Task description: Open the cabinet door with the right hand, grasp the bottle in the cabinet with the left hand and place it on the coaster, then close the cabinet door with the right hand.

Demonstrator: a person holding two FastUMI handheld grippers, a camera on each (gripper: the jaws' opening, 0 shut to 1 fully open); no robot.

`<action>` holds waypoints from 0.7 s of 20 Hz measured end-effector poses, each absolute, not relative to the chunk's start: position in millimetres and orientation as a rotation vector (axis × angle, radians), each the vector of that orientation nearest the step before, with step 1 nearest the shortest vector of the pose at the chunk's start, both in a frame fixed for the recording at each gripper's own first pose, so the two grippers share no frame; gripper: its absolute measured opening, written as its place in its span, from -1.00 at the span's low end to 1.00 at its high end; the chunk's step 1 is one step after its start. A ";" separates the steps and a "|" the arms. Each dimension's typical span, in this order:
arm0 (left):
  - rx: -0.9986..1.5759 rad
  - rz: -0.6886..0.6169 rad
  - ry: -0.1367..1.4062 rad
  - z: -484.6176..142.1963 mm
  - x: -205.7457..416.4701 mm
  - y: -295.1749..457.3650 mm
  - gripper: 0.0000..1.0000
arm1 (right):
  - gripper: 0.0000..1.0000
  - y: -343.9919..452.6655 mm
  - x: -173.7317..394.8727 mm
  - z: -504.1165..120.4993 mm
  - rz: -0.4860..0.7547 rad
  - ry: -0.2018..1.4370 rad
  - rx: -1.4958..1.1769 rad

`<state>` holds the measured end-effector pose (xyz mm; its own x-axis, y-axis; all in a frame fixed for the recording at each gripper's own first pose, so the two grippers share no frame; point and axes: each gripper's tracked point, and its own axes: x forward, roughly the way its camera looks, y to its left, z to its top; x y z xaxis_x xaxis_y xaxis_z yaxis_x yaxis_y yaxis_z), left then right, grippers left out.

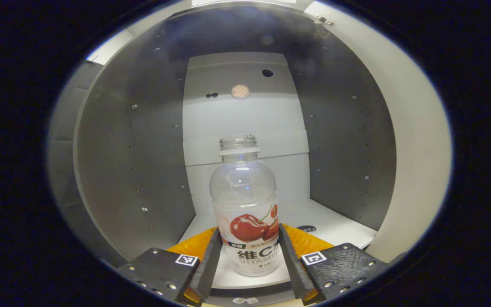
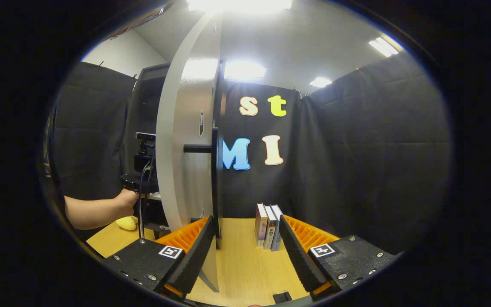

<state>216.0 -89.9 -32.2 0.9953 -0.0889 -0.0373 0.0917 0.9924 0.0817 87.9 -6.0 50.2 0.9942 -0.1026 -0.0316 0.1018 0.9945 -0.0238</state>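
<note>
The left gripper [image 1: 248,256] pinches the capless bottle [image 1: 245,204], which stands upright on the cabinet [image 1: 348,140] shelf at 6 o'clock. The right gripper [image 2: 245,249] is spread beside the open cabinet door [image 2: 186,140], whose edge stands at 10 o'clock; books [image 2: 268,226] stand on the surface [image 2: 241,264] ahead.

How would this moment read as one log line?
door: open | bottle: upright in cabinet, capless | left tongs: around bottle | right tongs: open
</note>
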 end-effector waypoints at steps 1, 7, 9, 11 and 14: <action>0.074 -0.096 0.030 -30.6 215.1 -89.7 0.59 | 0.86 -6.4 87.5 50.6 -0.101 0.033 -0.029; 0.082 -0.101 -0.013 -9.9 188.8 -86.0 0.59 | 0.86 -5.6 87.6 50.0 -0.073 0.025 -0.050; 0.088 -0.094 -0.017 -6.2 173.9 -83.7 0.59 | 0.87 -4.5 87.0 47.1 -0.046 0.027 -0.058; 0.088 -0.079 -0.021 -2.9 160.8 -81.7 0.59 | 0.87 -6.8 83.1 44.3 -0.017 0.027 -0.067; 0.090 -0.040 -0.030 2.7 133.8 -74.1 0.45 | 0.88 -17.2 78.8 39.8 0.021 0.030 -0.052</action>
<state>133.8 -74.1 2.7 0.9987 -0.0417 0.0280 0.0391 0.9952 0.0900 78.8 -17.2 39.8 0.9993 0.0205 -0.0305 -0.0220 0.9984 -0.0516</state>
